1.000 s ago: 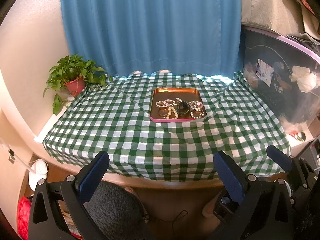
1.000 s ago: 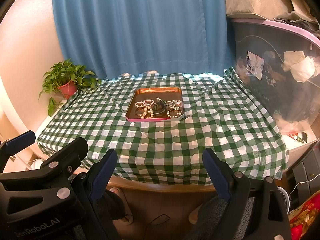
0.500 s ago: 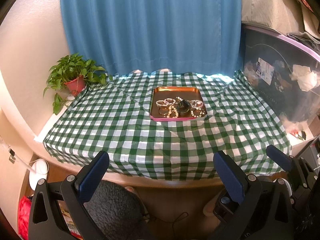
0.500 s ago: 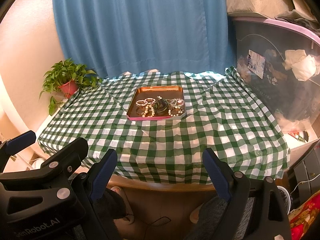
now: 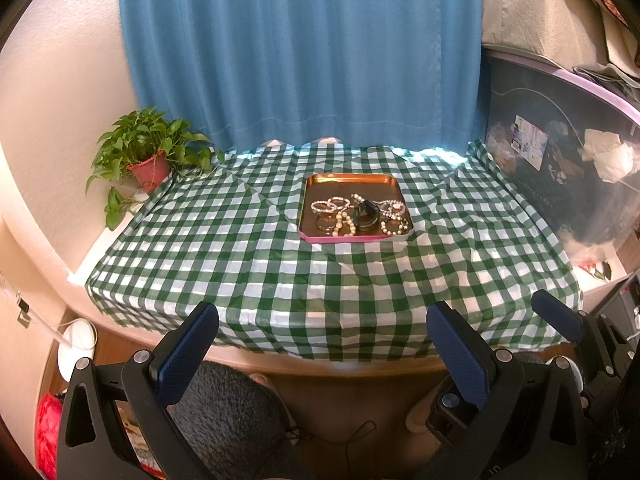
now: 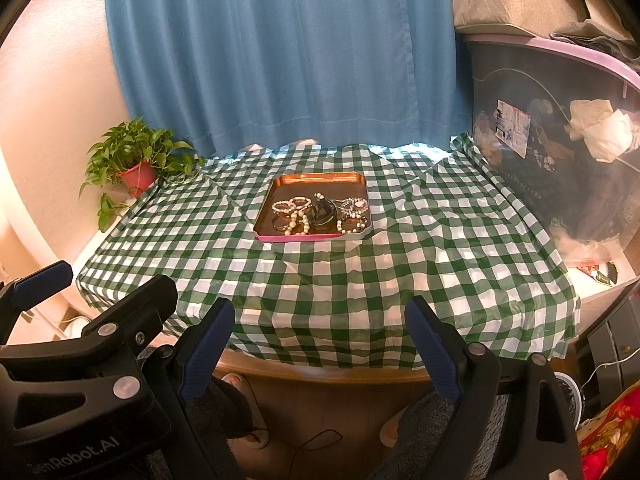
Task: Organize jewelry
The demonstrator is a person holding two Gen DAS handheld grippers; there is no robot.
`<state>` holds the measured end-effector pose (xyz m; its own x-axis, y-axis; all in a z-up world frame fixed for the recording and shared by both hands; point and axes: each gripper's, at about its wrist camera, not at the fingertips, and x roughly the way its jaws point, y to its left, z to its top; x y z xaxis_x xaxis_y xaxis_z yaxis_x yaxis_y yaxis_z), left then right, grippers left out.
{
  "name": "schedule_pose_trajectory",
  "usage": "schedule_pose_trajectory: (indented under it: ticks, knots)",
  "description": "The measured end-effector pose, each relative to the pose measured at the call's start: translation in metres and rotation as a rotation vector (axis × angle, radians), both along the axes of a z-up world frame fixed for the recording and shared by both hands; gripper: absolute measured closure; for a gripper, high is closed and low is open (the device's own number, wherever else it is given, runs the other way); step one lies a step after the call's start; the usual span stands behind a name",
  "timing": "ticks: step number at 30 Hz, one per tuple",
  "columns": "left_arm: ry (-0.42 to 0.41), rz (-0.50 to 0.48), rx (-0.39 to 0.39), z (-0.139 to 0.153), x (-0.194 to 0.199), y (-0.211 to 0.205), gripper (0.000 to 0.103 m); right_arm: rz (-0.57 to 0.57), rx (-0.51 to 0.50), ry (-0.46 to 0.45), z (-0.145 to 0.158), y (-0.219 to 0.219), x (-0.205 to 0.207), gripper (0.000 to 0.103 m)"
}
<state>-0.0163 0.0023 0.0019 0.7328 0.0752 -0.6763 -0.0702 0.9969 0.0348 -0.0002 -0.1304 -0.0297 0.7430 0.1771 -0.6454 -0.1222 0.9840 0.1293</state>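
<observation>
Left gripper [image 5: 322, 344] and right gripper [image 6: 320, 336] wide, empty, angled down, short of tray [image 5: 316, 185]

Potted plant [image 5: 148, 156] beside blue curtain [image 5: 300, 52], checked tablecloth [image 5: 240, 264]

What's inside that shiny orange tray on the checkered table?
The tray holds a pile of jewelry: beaded bracelets, a pearl strand and a dark rounded piece in the middle. Whatever lies under that dark piece is covered.
</observation>
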Motion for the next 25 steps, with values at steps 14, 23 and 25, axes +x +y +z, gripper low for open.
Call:
schedule_pose_trajectory:
  ticks: [14,23,25]
  knots:
    - [0.002,-0.001,0.0,0.0,0.0008,-0.0006,0.0,0.0,0.001,0.001,-0.0018,0.0002,0.0,0.017]
    - [0.007,-0.001,-0.001,-0.0015,0.0007,-0.0005,0.0,0.002,0.001,0.006,-0.0032,0.0007,0.0003,0.017]
    - [0.014,0.007,0.0,-0.0066,-0.0017,-0.0004,0.0,0.004,0.0,0.011,-0.0059,0.0015,0.0013,0.017]
